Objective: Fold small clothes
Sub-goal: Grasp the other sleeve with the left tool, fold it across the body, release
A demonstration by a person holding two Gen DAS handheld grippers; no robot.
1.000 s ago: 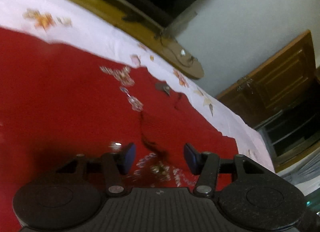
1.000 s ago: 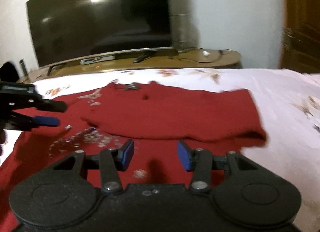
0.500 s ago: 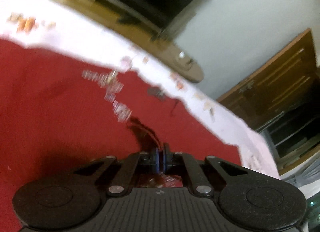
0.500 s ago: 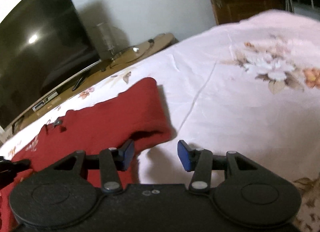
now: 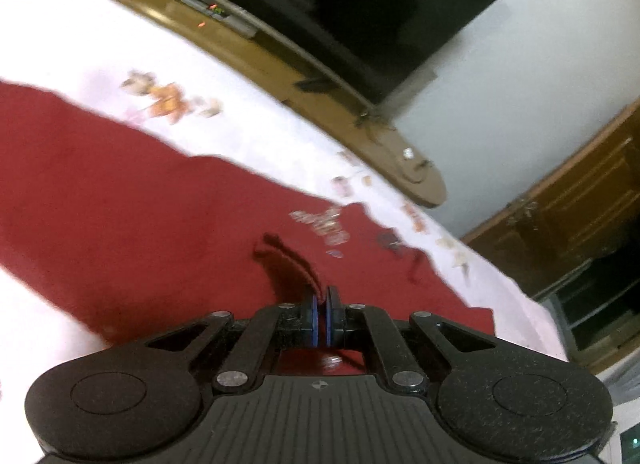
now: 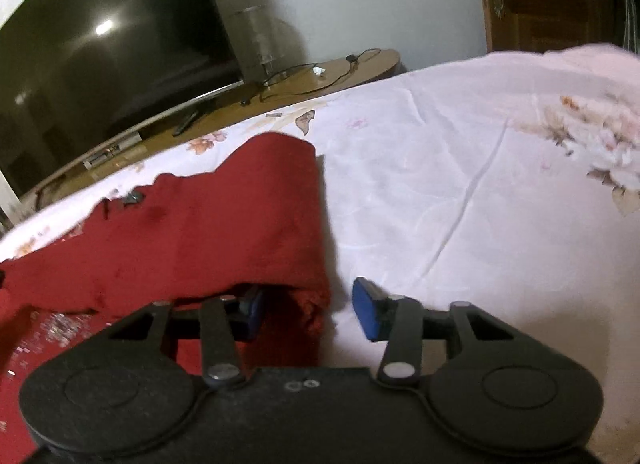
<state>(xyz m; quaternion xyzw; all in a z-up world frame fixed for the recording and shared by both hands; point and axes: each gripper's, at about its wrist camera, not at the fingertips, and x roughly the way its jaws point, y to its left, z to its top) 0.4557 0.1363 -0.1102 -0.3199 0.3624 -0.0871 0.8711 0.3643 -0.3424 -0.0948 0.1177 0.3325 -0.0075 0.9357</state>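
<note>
A red garment (image 5: pixel 140 204) with a patch of sequins (image 5: pixel 324 224) lies spread on a white floral bedsheet (image 5: pixel 100 44). My left gripper (image 5: pixel 322 304) is shut on a raised fold of the red cloth, which pulls up into a ridge in front of the pads. In the right wrist view the same red garment (image 6: pixel 224 224) ends in a folded-over edge. My right gripper (image 6: pixel 310 306) straddles that edge and its jaws are closing. The left finger is half hidden under the cloth, while the right fingertip (image 6: pixel 366 306) stands apart from it over the bare sheet.
A large dark television (image 6: pixel 100 44) stands on a long wooden cabinet (image 6: pixel 320 76) beyond the bed, with cables on top. A brown wooden door (image 5: pixel 580 200) is at the right. The white bedsheet (image 6: pixel 480 184) stretches to the right of the garment.
My left gripper shut on a fold of the red cloth and has dragged it along. My right gripper swung from the garment's middle to its right edge, and its jaws have narrowed around it.
</note>
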